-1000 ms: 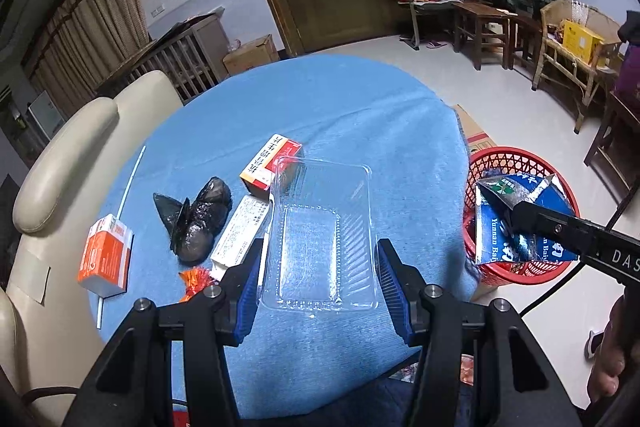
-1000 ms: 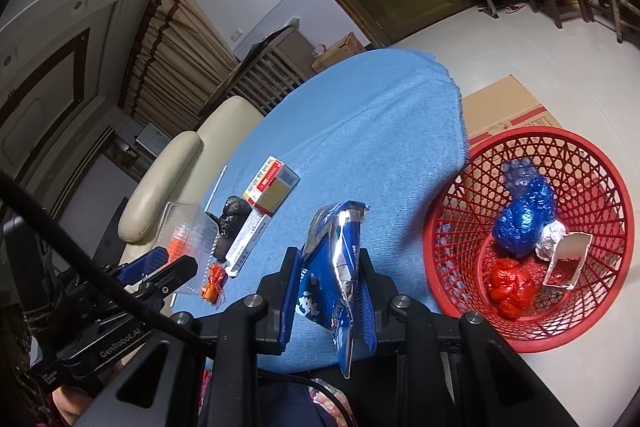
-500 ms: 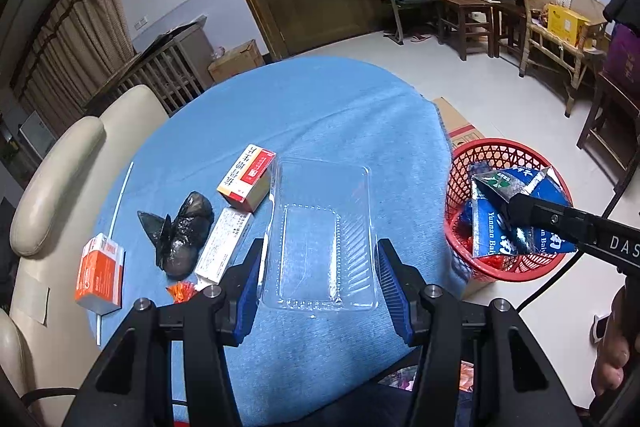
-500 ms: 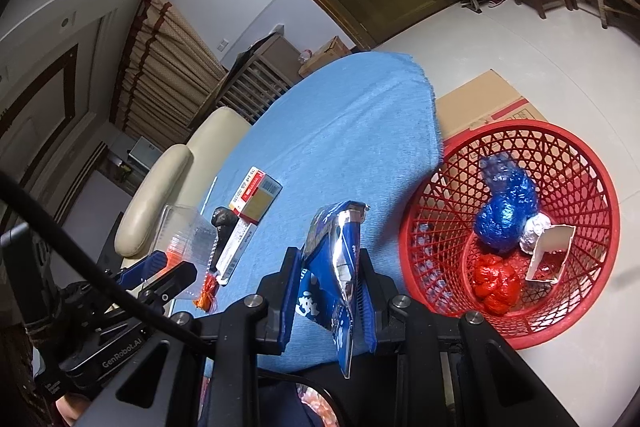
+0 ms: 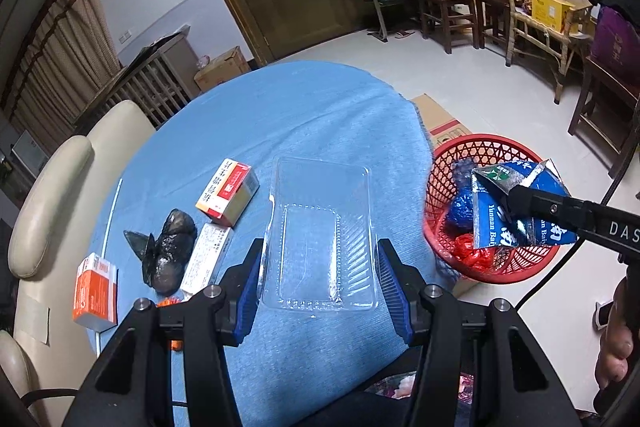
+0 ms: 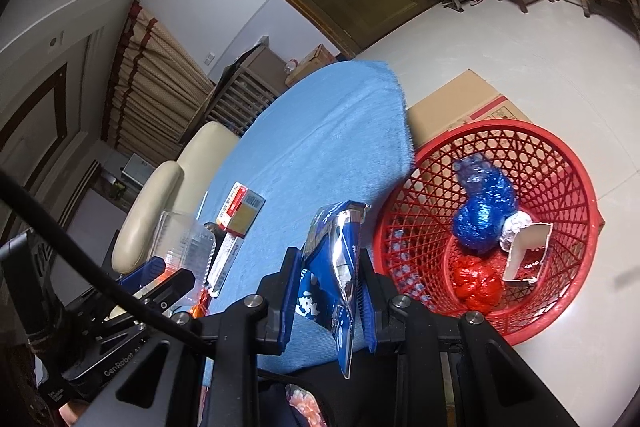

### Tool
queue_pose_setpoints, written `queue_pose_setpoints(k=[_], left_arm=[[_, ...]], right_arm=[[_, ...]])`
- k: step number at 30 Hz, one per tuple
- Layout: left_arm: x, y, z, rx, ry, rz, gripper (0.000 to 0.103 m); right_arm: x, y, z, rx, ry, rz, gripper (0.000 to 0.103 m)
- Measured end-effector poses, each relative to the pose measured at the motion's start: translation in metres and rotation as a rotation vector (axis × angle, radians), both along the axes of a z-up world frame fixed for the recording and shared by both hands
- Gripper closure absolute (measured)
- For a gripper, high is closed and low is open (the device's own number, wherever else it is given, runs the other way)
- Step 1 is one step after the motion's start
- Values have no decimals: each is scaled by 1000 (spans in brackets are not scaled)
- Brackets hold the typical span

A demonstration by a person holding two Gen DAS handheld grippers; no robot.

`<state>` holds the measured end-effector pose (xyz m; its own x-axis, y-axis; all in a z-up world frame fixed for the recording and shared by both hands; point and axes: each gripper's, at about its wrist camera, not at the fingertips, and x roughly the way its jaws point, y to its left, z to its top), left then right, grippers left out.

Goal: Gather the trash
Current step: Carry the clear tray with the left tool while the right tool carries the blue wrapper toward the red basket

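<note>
A round table under a blue cloth (image 5: 304, 115) is being viewed from above. At its left edge an orange and white carton (image 5: 95, 291) is lying, with a knotted black plastic bag (image 5: 170, 253) to its right, then a flat white box (image 5: 206, 259) and, farther back, a red and white medicine box (image 5: 228, 195). A clear plastic clamshell tray (image 5: 320, 239) is being gripped by its two long sides in the left gripper (image 5: 320, 279), above the near middle of the table. On the floor to the right, a red mesh basket (image 6: 560, 163) is being used for trash; a blue crumpled bag (image 6: 484, 215), a foil ball (image 6: 516, 227), a torn white carton (image 6: 528, 251) and red crumpled plastic (image 6: 480, 283) are lying inside. A blue foil snack packet (image 6: 336, 275) is being clamped in the right gripper (image 6: 330, 287), near the table's right edge, just beside the basket.
</note>
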<state>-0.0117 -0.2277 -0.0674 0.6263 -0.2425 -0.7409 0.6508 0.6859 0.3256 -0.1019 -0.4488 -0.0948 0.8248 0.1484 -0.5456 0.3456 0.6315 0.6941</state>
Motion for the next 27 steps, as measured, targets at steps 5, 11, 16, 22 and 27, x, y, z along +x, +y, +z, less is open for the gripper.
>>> queue_pose_setpoints(k=[5, 11, 16, 22, 27], left_arm=[[-2, -10, -4, 10, 7, -24, 47], [-5, -29, -9, 17, 29, -63, 47], [-7, -51, -13, 8, 75, -119, 47], [-8, -77, -27, 20, 140, -165, 47], [-7, -96, -37, 29, 190, -189, 47]], right_arm=[[-7, -9, -3, 6, 5, -28, 74], [-21, -28, -9, 14, 18, -87, 74], [-38, -48, -13, 9, 36, -156, 74], [-55, -68, -20, 13, 49, -220, 74], [-65, -77, -26, 15, 71, -247, 74]])
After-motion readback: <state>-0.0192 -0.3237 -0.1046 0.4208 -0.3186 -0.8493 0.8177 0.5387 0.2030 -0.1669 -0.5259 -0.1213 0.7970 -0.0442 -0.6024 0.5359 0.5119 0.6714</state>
